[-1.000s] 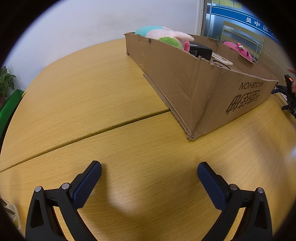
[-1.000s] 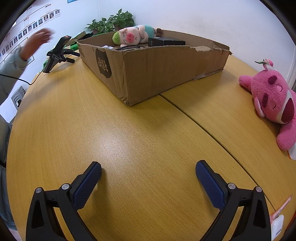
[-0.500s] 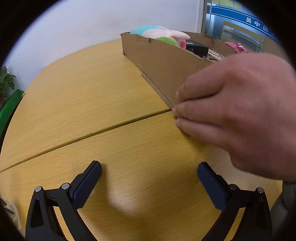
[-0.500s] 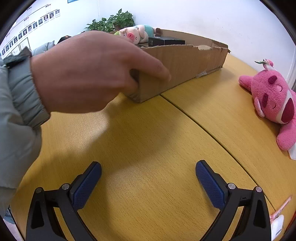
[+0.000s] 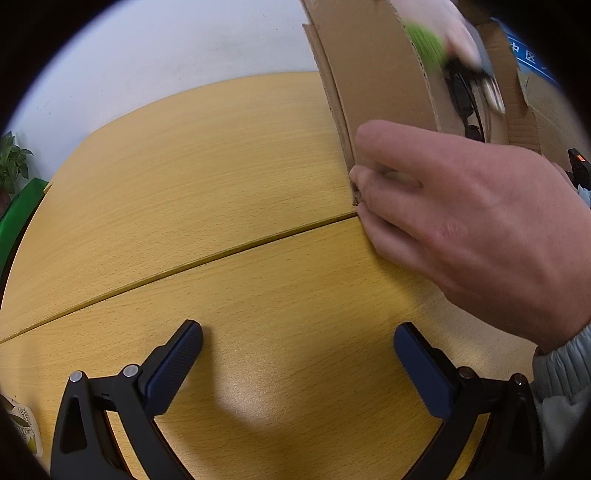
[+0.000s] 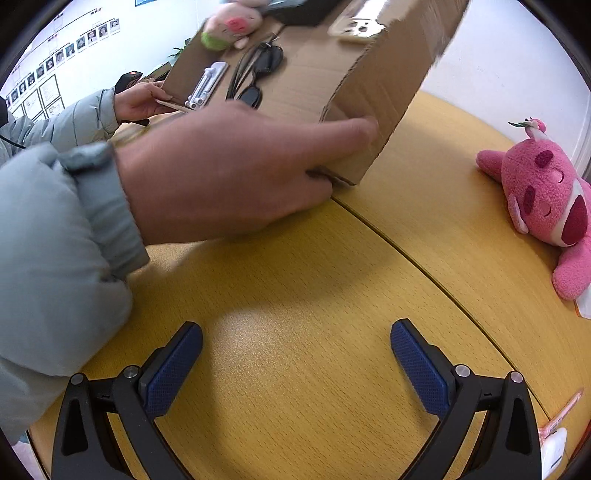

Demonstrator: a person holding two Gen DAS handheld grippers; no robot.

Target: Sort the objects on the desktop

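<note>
A cardboard box is tipped up steeply toward me by a person's hand at its near corner. Inside it show a pig plush, sunglasses, a white pen-like item and a phone. In the left wrist view the box and the hand are at the upper right. My left gripper is open and empty over bare table. My right gripper is open and empty. A pink bear plush lies on the table at the right.
The yellow wooden table has a seam across it. A second hand holds the box's far side. A pink-and-white small item lies at the lower right edge. A green plant stands far left.
The hand that reached the box corner has lifted and tipped the box up, so its contents slide and show. Both grippers stay still and open.
</note>
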